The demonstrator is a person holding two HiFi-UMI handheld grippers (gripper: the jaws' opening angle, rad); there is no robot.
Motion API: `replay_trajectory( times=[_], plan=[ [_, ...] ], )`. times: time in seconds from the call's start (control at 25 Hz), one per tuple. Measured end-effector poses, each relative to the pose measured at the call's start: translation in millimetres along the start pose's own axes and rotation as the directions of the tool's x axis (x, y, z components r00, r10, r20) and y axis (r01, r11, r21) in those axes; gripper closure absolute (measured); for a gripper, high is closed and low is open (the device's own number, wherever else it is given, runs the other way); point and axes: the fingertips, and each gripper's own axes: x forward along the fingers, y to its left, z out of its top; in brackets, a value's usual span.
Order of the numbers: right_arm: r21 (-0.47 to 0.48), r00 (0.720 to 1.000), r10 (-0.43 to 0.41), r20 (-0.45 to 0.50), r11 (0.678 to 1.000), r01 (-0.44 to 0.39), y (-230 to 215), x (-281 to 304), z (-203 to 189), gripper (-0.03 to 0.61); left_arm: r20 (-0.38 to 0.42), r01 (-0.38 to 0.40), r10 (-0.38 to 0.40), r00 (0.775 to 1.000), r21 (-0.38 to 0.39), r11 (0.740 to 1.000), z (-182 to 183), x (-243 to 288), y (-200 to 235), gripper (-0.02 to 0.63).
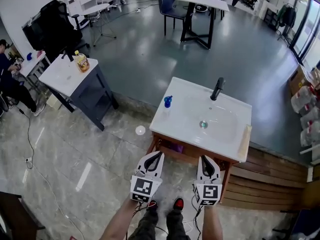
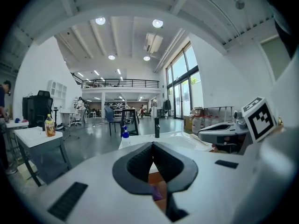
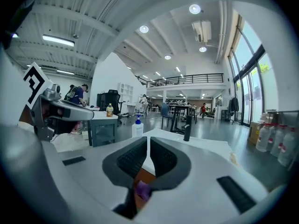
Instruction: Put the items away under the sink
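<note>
Hands: you are holding left gripper (image 1: pixel 158 155) and right gripper (image 1: pixel 204 158) clenched, empty, side by side.
Surface: sink (image 1: pixel 172 118) is standing just ahead.

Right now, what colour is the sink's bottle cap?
The bottle cap is blue; clearest in the head view.

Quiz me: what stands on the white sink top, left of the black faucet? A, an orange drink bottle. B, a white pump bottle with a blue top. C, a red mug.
B: the head view shows the white pump bottle with a blue top at the left edge of the white sink top, left of the black faucet.
</note>
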Motion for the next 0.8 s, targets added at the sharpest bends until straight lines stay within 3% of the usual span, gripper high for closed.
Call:
replay_trajectory(
  times=[0.32, 0.8],
  plan=[
    [-0.006, 1.0, -0.011, 0.027, 1.0, 0.011, 1.5, -34.2, 49.3, 0.534, 0.008, -0.031, 0.031, 0.999, 0.009, 0.999, 33.9, -37.8, 2.9, 0.607],
    [-0.002, 0.999, -0.023, 0.023, 1.0, 0.023, 22.0, -83.5, 66.1, 0.534, 0.034, -0.044, 0.043, 0.998, 0.018, 0.999, 54.6, -88.8, 8.8, 0.607]
  ],
)
